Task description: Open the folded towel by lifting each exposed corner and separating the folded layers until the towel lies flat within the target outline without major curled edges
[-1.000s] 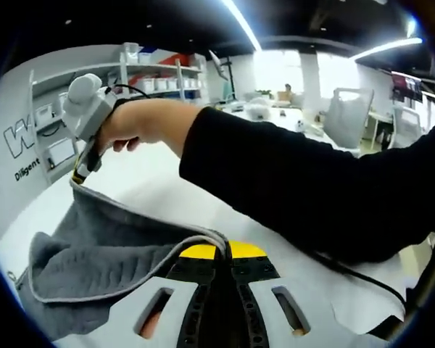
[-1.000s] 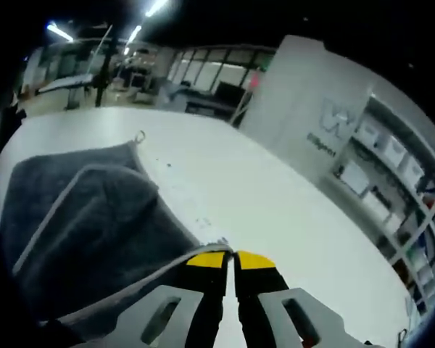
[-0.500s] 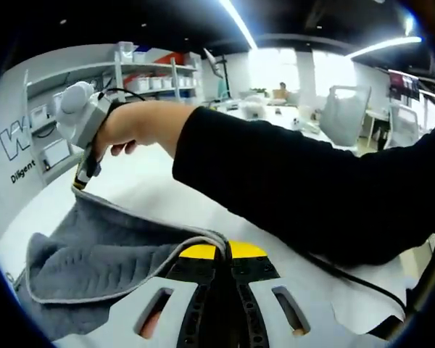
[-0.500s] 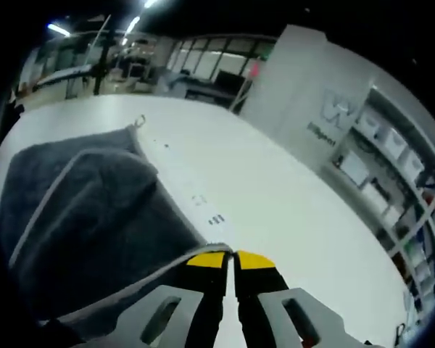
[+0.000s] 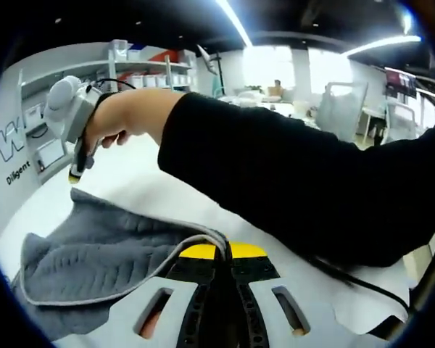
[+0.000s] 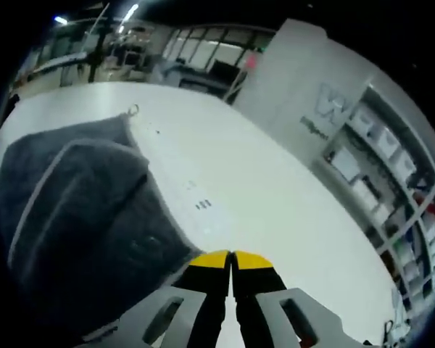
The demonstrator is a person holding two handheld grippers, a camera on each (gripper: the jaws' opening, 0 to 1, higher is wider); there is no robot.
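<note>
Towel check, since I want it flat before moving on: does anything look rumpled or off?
Yes. The grey towel is not flat: it lies in ripples, its piped edge curling up to the left gripper, which is shut on it. A layer remains folded over.

Lighting: overhead ceiling strip lights point(image 5: 235, 20), bright and blown out; window glare behind them. Left gripper view evenly lit, the white table point(image 5: 141, 181) near overexposed. Right gripper view dimmer, the grey towel point(image 6: 80, 210) almost black in shadow. Strong fisheye bending near the edges; distant shelves point(image 6: 391, 188) soft.
</note>
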